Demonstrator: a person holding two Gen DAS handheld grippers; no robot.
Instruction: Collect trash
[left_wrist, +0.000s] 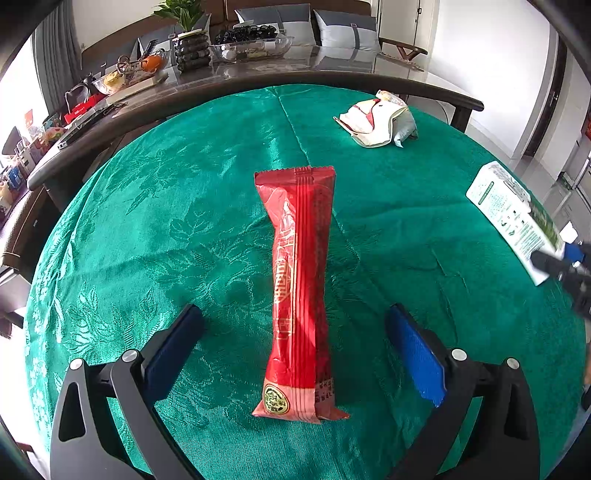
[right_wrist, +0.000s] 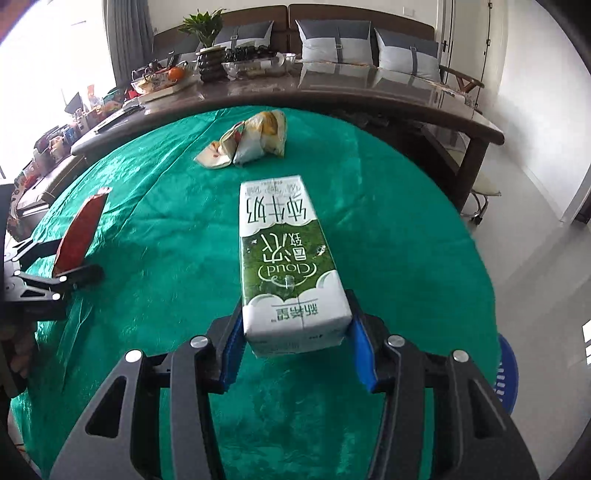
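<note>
Trash is spread across the round table under a green cloth (left_wrist: 177, 206), and both grippers look to be at the grasping step; the milk carton (right_wrist: 284, 254), largest of the pieces, lies flat near the table's right side with its near end between the right gripper (right_wrist: 295, 325), whose blue pads (right_wrist: 364, 354) press its two sides, so it seems clamped and the next move would be a plain lift; whether it is already clear of the cloth I cannot tell; the red wrapper (left_wrist: 301, 295) lies lengthwise at the table's middle, and the left gripper (left_wrist: 295, 332) straddles it with its fingers wide apart and touching nothing, so closing comes next, probably after lowering, since so flat a packet gives little to pinch; the crumpled bag (left_wrist: 376, 118), smallest, sits untouched toward the far edge, well apart from both; room is good, as open cloth surrounds each piece, though the right rim falls away just beside the carton, and a blue basket (right_wrist: 506, 373), perhaps a bin, shows below that edge.
</note>
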